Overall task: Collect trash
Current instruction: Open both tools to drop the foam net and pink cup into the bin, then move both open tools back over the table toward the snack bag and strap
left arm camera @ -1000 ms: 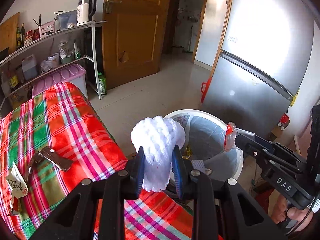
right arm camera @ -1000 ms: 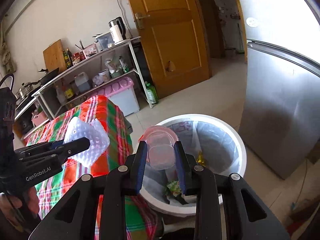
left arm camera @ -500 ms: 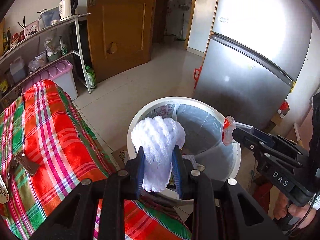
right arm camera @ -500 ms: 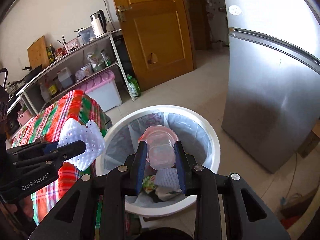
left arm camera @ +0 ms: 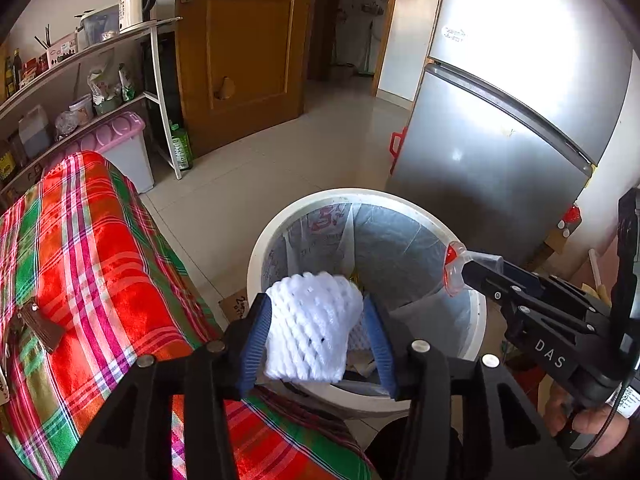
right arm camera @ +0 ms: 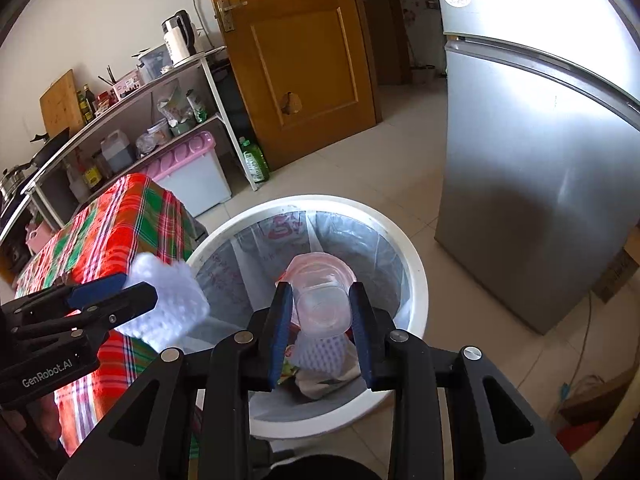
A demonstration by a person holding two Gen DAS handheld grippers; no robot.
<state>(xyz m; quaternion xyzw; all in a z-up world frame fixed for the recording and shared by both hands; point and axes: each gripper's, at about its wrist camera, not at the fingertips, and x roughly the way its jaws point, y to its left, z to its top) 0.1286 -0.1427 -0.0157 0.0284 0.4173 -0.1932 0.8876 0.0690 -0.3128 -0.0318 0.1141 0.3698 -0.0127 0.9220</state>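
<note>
You hold both grippers over the white bin (right arm camera: 416, 280) so trash drops in: your left gripper (left arm camera: 316, 336) jaws are opening around the white foam net (left arm camera: 312, 332), while your right gripper (right arm camera: 320, 316) jaws pinch the clear plastic cup (right arm camera: 320, 292).

1. A kitchen with pale, glossy floor tiles (right arm camera: 344, 168) and plain white walls (right arm camera: 120, 12).
2. A closed wooden door (right arm camera: 304, 56) with a metal handle stands at the far side; beside it, an open doorway (left arm camera: 352, 32) leads to another room.
3. A tall silver refrigerator (right arm camera: 532, 184) on the right reflects bright light.
4. A white metal shelf rack (right arm camera: 168, 96) on the left carries a kettle (right arm camera: 178, 40), bottles and bags.
5. A pink-lidded storage bin (right arm camera: 192, 168) sits under it, with a green bottle (right arm camera: 254, 160) just beside.
6. A red and green plaid cloth (left arm camera: 88, 248) covers the counter.
</note>
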